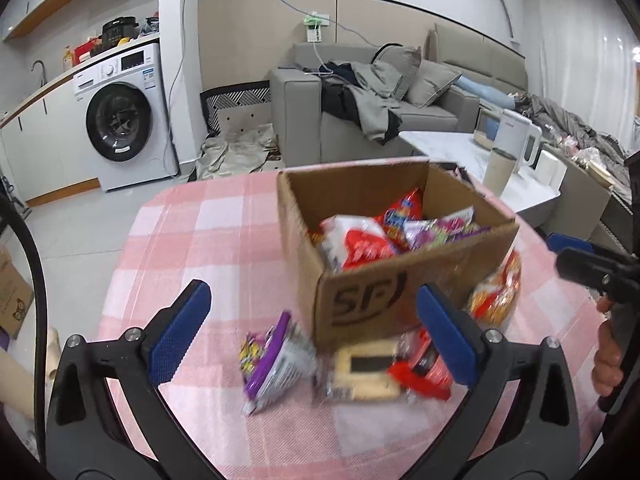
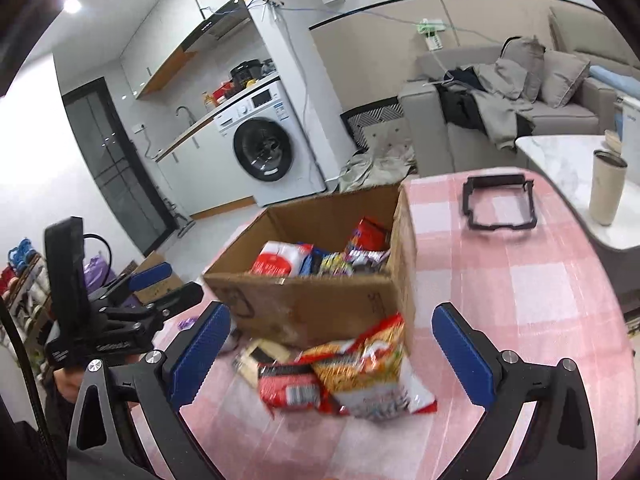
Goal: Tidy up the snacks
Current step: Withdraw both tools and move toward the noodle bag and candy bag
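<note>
An open cardboard box [image 1: 360, 300] holding several snack packets stands on the pink checked tablecloth [image 1: 200, 240]. In front of it lie a purple packet [image 1: 276, 360], a cream packet [image 1: 364, 368] and a red packet [image 1: 424, 368]. An orange-red bag [image 1: 496, 292] leans at the box's right corner. My left gripper [image 1: 314, 296] is open above the loose packets, holding nothing. In the right wrist view my right gripper [image 2: 331, 314] is open over the orange-red bag [image 2: 360, 368] and red packet [image 2: 290, 390], near the box [image 2: 304, 304]. Nothing is between its fingers.
A black square frame [image 2: 498, 208] lies on the far right of the table. Beyond it, a white marble side table carries a beige cup [image 2: 608, 188] and a white kettle [image 1: 520, 140]. A grey sofa and a washing machine [image 1: 124, 120] stand further back.
</note>
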`<state>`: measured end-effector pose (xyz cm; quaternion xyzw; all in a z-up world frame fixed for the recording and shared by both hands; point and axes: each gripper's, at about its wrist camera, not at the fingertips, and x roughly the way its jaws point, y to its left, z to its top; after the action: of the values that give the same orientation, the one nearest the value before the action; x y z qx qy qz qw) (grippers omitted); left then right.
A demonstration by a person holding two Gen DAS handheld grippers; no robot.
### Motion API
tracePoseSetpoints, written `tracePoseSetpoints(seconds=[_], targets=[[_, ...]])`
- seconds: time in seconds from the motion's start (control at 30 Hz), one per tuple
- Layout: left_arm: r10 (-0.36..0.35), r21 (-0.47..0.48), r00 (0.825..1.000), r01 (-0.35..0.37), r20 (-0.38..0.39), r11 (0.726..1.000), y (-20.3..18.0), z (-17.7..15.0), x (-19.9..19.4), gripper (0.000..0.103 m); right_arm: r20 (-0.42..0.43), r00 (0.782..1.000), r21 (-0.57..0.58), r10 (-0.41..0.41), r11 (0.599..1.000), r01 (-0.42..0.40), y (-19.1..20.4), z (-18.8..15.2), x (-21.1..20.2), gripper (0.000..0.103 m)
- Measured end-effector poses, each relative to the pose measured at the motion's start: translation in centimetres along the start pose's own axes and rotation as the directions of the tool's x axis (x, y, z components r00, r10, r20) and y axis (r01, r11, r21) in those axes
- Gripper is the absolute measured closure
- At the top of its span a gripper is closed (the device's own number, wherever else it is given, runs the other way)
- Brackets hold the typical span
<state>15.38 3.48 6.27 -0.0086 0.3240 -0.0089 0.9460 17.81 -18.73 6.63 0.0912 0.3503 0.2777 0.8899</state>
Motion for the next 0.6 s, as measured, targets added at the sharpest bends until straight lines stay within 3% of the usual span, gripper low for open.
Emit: tracePoseSetpoints(seconds=[0.3, 0.6], targets=[[0.027, -0.018, 0.998, -0.029, -0.059, 0.999, 1.8, -3.9, -0.1, 0.001, -0.034, 0.999, -0.028, -0.01, 1.0, 0.009, 0.5, -2.6, -0.2, 0.0], [0.042, -0.056, 0.994, -0.048, -0.102, 0.997, 2.9, -5.4, 1.1, 0.001, -0.084, 0.996, -0.02, -0.024, 1.0, 0.023, -0.1, -4.1, 0.5, 0.0]])
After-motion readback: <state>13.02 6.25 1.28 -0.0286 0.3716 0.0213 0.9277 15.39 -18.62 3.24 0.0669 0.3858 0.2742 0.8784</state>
